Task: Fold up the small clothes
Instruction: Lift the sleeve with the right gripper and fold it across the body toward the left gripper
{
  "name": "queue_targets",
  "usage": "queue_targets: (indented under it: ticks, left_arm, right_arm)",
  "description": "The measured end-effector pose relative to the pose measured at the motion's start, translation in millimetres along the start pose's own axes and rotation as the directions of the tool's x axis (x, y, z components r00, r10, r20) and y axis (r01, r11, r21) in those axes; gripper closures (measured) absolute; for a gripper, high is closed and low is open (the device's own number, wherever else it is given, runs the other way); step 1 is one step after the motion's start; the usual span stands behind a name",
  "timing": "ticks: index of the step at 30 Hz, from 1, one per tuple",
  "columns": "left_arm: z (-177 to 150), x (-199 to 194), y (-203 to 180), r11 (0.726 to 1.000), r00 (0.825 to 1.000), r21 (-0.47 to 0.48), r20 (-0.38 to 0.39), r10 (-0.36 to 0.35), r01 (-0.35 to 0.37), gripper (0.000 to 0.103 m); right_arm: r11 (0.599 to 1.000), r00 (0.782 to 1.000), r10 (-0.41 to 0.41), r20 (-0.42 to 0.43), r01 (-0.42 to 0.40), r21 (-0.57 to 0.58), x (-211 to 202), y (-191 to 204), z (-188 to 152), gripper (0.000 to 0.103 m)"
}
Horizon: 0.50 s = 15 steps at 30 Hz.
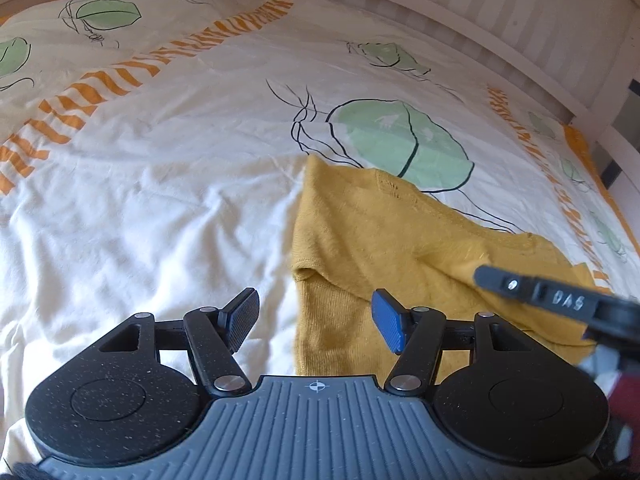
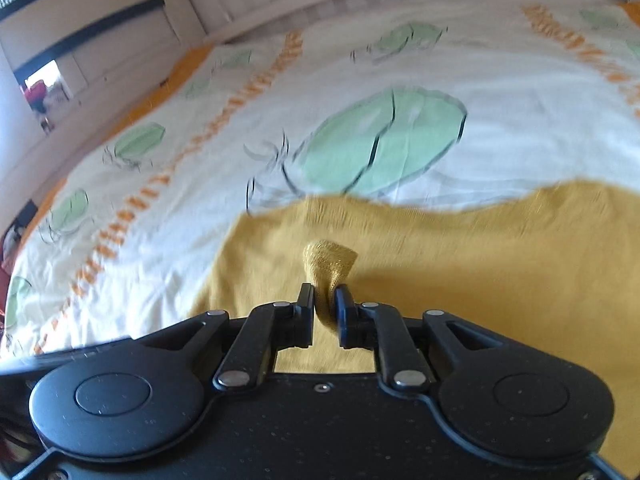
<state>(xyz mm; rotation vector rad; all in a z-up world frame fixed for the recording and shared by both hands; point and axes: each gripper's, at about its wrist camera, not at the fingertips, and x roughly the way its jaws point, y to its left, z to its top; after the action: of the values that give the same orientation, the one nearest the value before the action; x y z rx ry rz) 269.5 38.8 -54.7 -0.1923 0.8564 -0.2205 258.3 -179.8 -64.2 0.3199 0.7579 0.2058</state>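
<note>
Mustard-yellow knitted small sweater: partly folded, rumpled, lying on bedcover; one bunched fold of knit raised above the rest.

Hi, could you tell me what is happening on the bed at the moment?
A person with a gripper in each hand is folding a mustard-yellow sweater spread on a bedspread printed with green leaves. The right gripper is shut on a bunched bit of the sweater's fabric. The left gripper is open and empty, poised just above the sweater's near left edge, close to a sleeve cuff. The garment is only partly folded, with one part lying over the body.
</note>
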Motion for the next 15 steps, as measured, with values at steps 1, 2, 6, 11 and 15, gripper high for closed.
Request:
queue_targets:
  ticks: [1,2,6,11,15]
  left_arm:
    - [-0.4,-0.7,-0.2,1.0,1.0,0.0,-0.001,-0.001,0.001,0.043]
    - [0.0,-0.8,-0.9,1.0,1.0,0.002,-0.002,-0.002,0.002,0.043]
    - [3.2,-0.2,-9.7,0.999,1.0,0.025,0.004,-0.021,0.021,0.043]
    - [5.8,9.1,-34.9,0.995,0.997,0.068,-0.014,-0.072,0.073,0.043]
    - [0.2,24.9,-56.2,0.989,0.992,0.088,-0.053,-0.117,0.121,0.043]
  right_arm:
    - [1.0,1.0,0.005,-0.007,-0.005,-0.008,1.8,0.3,-2.9,0.075]
    - [1.0,1.0,0.006,-0.011,-0.006,-0.021,1.0,-0.2,-6.0,0.073]
    - [0.998,1.0,0.02,0.007,-0.019,-0.064,-14.9,-3.7,-13.2,0.043]
    - [0.982,0.999,-0.041,0.021,0.045,-0.181,-43.4,-14.2,-21.2,0.028]
    - [0.967,0.993,-0.114,-0.011,0.109,-0.23,-60.5,-29.7,-37.3,0.025]
